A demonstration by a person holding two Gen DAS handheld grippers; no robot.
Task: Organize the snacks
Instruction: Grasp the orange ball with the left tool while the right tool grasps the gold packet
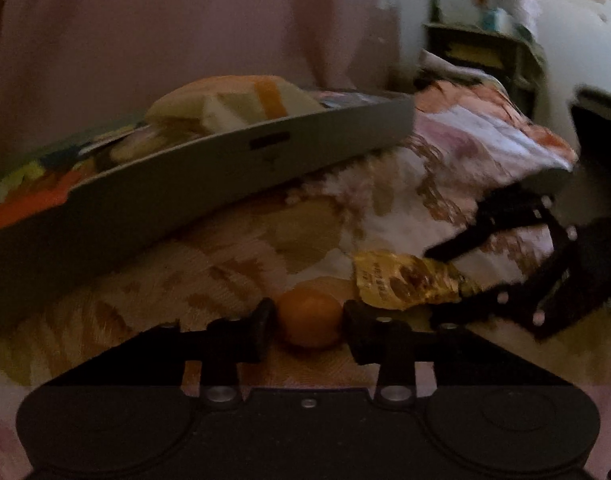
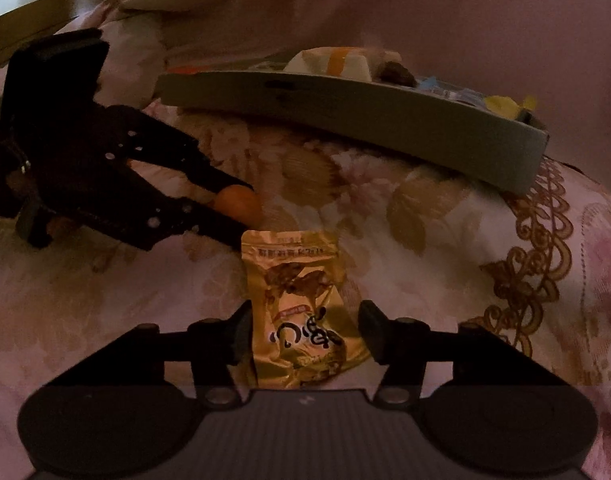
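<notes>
Floral pink-and-tan quilted bedspread (image 2: 385, 208) fills both views. At twelve o'clock sits the shallow grey tray (image 1: 209, 168) heaped with snack packets. Only the right wrist view shows the gold foil snack pouch (image 2: 301, 304) flat between the right gripper (image 2: 305, 334), fingers apart, not pressing. Left gripper (image 1: 307, 326) is clamped on the small round orange snack (image 1: 308, 318), pouch at two o'clock.

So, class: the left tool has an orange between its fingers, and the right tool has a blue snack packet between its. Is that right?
Not quite. The packet at the right tool is gold, as the right wrist view shows. The left tool does have the orange between its fingers.
</notes>
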